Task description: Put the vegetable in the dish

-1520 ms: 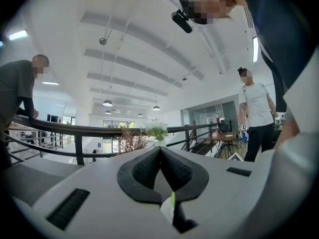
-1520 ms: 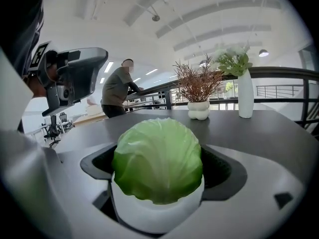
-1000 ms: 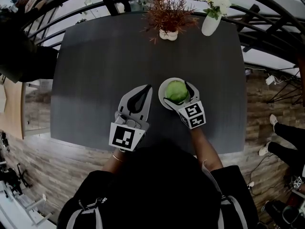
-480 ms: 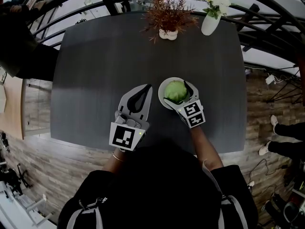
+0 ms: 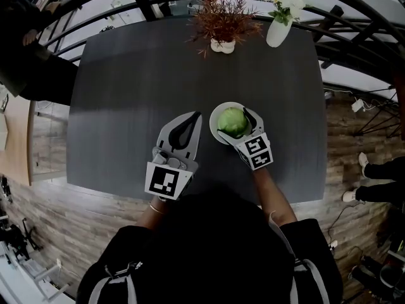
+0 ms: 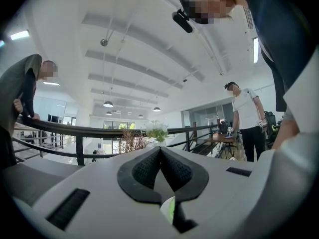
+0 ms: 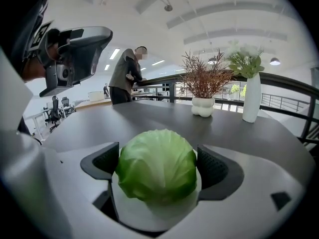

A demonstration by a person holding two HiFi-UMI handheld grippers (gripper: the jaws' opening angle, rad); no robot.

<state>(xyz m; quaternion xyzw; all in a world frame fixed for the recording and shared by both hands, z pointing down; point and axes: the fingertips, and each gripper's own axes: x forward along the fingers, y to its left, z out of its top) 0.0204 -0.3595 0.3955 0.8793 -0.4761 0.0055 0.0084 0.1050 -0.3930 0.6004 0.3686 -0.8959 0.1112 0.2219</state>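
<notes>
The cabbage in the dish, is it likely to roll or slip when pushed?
Probably rolls easily: the cabbage is round and sits on a white dish. Its smooth leaves may slip against the pads.

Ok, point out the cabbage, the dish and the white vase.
cabbage (image 7: 157, 166): right gripper view, front of the head.
dish (image 5: 213, 116): head view, bare left rim.
white vase (image 7: 252, 101): right gripper view, middle of its body.
</notes>
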